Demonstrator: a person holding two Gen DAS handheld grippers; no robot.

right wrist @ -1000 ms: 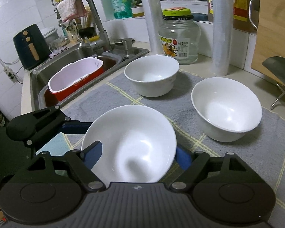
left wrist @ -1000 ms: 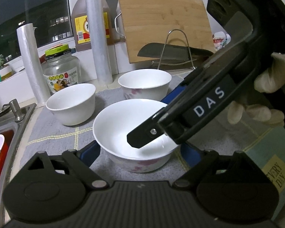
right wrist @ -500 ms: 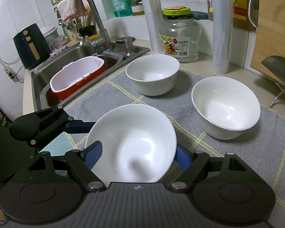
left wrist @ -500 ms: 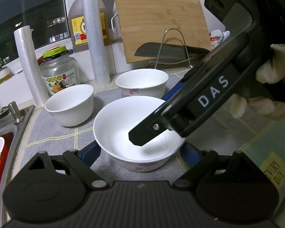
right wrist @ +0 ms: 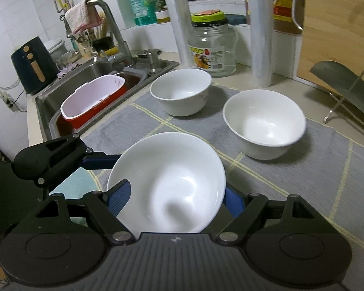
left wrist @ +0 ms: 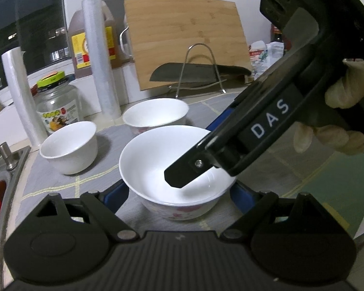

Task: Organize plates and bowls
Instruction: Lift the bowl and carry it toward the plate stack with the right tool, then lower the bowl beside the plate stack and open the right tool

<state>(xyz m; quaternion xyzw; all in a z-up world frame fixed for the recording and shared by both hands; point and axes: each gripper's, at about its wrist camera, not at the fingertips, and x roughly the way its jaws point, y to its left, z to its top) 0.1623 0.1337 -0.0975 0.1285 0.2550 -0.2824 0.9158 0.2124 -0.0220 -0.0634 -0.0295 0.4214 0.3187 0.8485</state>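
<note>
Right tongs (right wrist: 174,198) tilted downward, clamping bowl (right wrist: 167,181)

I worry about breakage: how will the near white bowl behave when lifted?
The bowl looks glazed, so probably slippery against the right gripper pads. Likely rigid, chipping if knocked. Its rounded sides may let it tilt.

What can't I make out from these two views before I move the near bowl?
- Left view: the right claw crosses the near bowl, hiding its right rim.
- Right view: that bowl's near rim is cut off by the claw body.
- Both views: whether the bowl's foot touches the grey mat cannot be told.
</note>
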